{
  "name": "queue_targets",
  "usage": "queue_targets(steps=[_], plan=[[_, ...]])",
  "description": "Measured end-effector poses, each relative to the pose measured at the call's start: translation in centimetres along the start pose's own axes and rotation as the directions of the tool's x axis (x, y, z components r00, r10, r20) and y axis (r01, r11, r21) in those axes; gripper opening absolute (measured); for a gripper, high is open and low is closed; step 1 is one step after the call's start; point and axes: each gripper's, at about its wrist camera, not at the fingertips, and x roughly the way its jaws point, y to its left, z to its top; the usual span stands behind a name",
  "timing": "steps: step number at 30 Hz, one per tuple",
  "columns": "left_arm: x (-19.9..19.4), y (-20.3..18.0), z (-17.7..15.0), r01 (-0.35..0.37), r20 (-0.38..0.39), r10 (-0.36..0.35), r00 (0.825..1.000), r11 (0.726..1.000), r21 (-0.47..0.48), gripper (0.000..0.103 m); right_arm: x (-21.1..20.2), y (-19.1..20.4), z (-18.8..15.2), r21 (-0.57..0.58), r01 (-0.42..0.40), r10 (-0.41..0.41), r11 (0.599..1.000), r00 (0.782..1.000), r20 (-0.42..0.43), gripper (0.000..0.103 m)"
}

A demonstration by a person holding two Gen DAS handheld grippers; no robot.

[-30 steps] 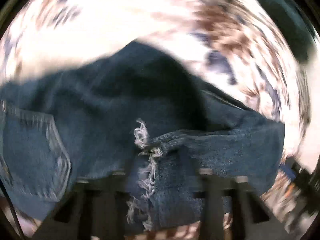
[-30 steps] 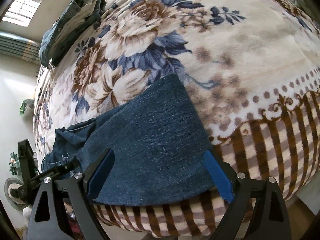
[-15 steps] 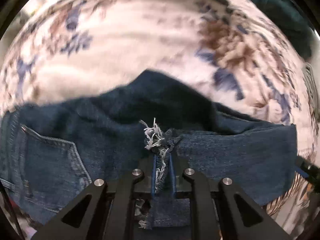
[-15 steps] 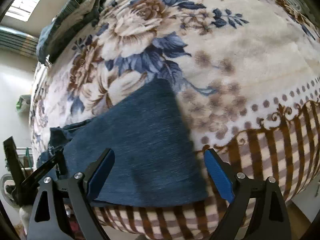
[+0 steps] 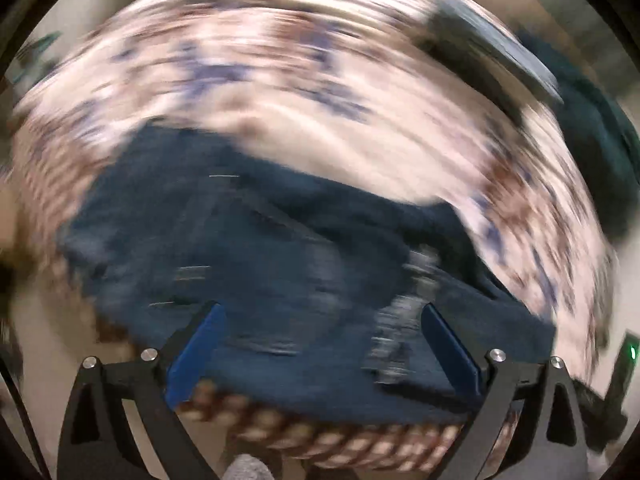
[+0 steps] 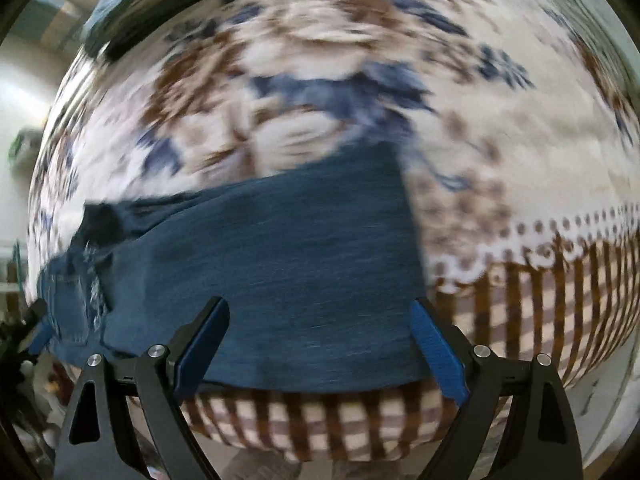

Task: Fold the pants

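Dark blue jeans (image 5: 248, 256) lie folded on a floral blanket near the bed's front edge; both views are motion-blurred. In the left wrist view my left gripper (image 5: 320, 344) is open and empty, jaws wide apart over the jeans, with the frayed hem (image 5: 404, 320) between the blue pads. In the right wrist view the jeans (image 6: 280, 256) lie flat and my right gripper (image 6: 320, 344) is open and empty just above their near edge. The left gripper (image 6: 28, 332) shows at the far left edge there.
The floral blanket (image 6: 500, 128) covers the bed, with a brown striped border (image 6: 540, 296) hanging over the front edge. A pile of other clothes (image 6: 132, 12) lies at the far side of the bed. Dark green fabric (image 5: 592, 128) sits at the right.
My left gripper was shut on the frayed hem half a second ago; now it is open and has let go and swung. The right gripper stayed open and shifted slightly.
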Motion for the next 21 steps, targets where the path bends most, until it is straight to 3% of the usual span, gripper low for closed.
queue_targets(steps=[2,4,6,9,11,13,16,18,20,21], plan=[[-1.3,4.6,0.1,-0.001,0.058,0.010,0.998,0.989,-0.146,0.100,0.2,2.5,0.2,-0.051,-0.007,0.007,0.999,1.000,-0.005,0.093],[-1.8,9.4,-0.5,0.074,0.099,-0.045,0.994,0.947,-0.312,0.100,0.8,4.8,0.5,-0.079,-0.015,0.013,0.997,1.000,-0.019,0.093],[-0.9,13.9,-1.4,0.195,0.169,-0.127,0.977,0.850,-0.489,0.100,1.6,6.7,0.6,-0.096,-0.022,0.019,0.995,0.999,-0.035,0.093],[2.0,17.8,-2.6,0.300,0.242,-0.187,0.952,0.723,-0.622,0.098,2.8,9.6,0.9,-0.118,-0.024,0.018,0.993,0.999,-0.051,0.093],[3.9,19.1,-3.1,0.362,0.270,-0.241,0.932,0.657,-0.661,0.098,3.6,10.7,1.3,-0.116,-0.022,0.015,0.993,0.998,-0.065,0.093],[4.8,19.7,-3.2,0.385,0.281,-0.264,0.923,0.623,-0.681,0.098,4.5,12.0,1.3,-0.110,-0.028,0.019,0.994,0.996,-0.084,0.093],[5.6,20.0,-2.6,0.382,0.290,-0.249,0.924,0.617,-0.688,0.095,5.4,13.1,1.3,-0.125,-0.005,-0.005,0.992,0.996,-0.087,0.093],[4.3,18.9,-1.7,0.353,0.305,-0.194,0.932,0.674,-0.649,0.075,5.8,13.8,1.5,-0.134,0.007,-0.018,0.991,0.997,-0.081,0.093],[3.0,17.6,-1.0,0.323,0.313,-0.159,0.936,0.740,-0.590,0.075,6.2,14.1,1.6,-0.134,0.022,-0.033,0.991,0.996,-0.081,0.093],[3.4,17.3,-0.9,0.302,0.298,-0.150,0.943,0.761,-0.574,0.075,6.3,14.2,1.6,-0.132,0.024,-0.035,0.991,0.996,-0.082,0.093]])
